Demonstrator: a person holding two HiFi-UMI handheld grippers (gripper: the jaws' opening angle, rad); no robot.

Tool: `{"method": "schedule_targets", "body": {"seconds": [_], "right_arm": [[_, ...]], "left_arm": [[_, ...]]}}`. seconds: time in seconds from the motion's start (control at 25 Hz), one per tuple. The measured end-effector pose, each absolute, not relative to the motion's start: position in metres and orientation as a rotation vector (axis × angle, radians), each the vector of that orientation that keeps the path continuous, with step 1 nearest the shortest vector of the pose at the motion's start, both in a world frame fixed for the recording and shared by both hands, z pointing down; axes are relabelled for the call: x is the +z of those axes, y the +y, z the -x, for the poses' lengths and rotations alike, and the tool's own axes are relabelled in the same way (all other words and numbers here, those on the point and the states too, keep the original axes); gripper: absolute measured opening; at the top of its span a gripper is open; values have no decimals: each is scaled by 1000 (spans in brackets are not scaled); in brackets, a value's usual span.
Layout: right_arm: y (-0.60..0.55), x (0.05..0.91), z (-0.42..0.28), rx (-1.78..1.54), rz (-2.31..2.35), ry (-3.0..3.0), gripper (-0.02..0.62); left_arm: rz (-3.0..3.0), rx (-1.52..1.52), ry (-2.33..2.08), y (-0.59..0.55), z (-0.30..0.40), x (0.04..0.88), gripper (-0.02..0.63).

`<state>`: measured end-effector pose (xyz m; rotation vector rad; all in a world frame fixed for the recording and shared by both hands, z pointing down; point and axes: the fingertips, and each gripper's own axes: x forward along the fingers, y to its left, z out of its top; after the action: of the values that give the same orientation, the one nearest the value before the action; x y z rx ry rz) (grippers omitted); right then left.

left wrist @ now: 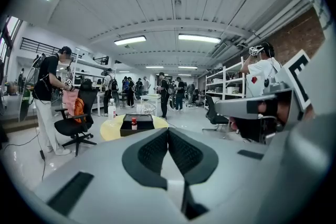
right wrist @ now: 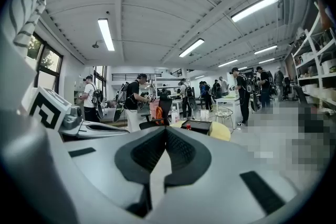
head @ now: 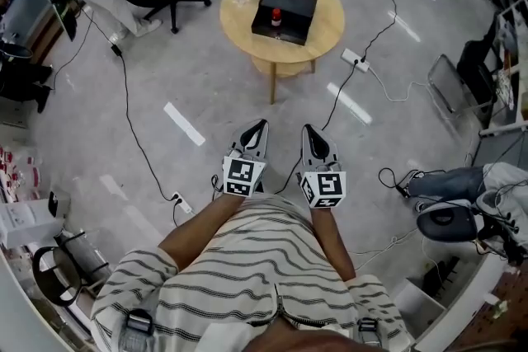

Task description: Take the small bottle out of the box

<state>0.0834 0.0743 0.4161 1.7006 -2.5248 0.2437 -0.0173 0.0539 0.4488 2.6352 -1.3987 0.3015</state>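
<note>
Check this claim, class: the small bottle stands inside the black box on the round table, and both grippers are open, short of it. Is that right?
No: the left gripper and right gripper are shut, jaws together, as each gripper view shows. The small bottle does stand inside the black box on the round table.
</note>
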Motion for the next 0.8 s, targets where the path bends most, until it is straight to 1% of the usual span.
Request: {"method": "schedule_targets", "body": {"seconds": [0.52, 0.8], "right_arm": [[-54, 403, -71, 283, -1795, -2423, 11], [-107, 396, -59, 265, -1864, -2371, 11]], "left_arm": [[-2698, 320, -1224, -79, 17, 434, 21], [-2734, 308, -1180, -137, 35, 427, 21]]}}
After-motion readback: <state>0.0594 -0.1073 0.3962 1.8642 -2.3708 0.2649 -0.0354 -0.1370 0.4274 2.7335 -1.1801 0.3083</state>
